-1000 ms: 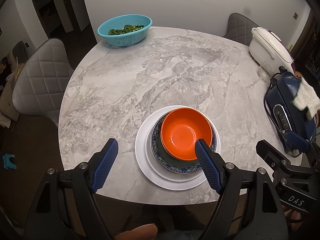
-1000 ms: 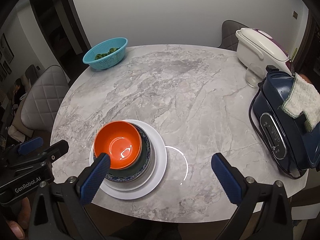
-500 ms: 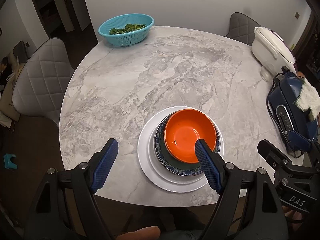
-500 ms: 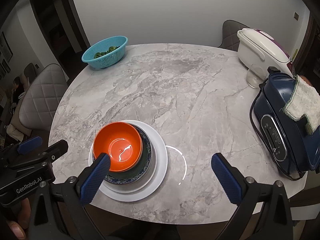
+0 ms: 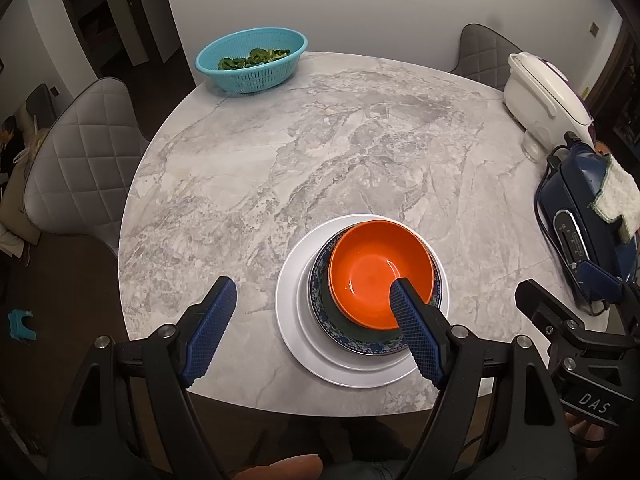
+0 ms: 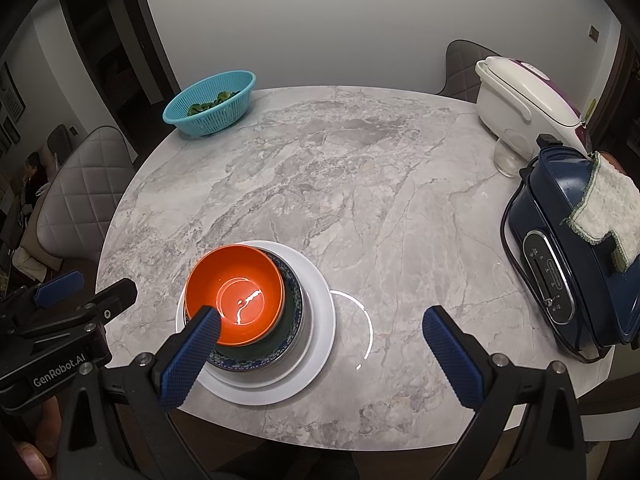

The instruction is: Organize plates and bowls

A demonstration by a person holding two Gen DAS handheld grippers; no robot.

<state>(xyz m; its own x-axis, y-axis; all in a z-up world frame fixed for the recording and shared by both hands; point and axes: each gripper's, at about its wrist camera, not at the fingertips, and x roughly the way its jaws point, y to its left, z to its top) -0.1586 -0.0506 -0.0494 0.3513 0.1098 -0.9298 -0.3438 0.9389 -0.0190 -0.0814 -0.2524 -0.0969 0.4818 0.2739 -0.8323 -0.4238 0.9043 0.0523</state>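
Observation:
An orange bowl [image 5: 380, 270] [image 6: 236, 294] sits in a dark bowl with a blue patterned rim [image 5: 320, 300] [image 6: 294, 300], stacked on white plates [image 5: 292, 292] [image 6: 320, 320] near the front edge of the round marble table [image 5: 320, 140] [image 6: 360, 180]. My left gripper [image 5: 312, 292] hovers open above the stack's left side, nothing between its blue fingers. My right gripper [image 6: 320, 320] hovers open above the stack's right side, also holding nothing. Each gripper's body shows at the edge of the other's view.
A teal basket of greens [image 5: 252, 58] [image 6: 210, 104] stands at the far left. A white rice cooker [image 5: 544, 92] [image 6: 524, 104], a glass [image 6: 510, 156] and a dark blue appliance with a cloth [image 5: 584, 216] [image 6: 576, 256] line the right edge. Grey chairs [image 5: 80, 152] stand around.
Both grippers have stayed almost still and open. In the left wrist view the stack has drifted slightly to the right.

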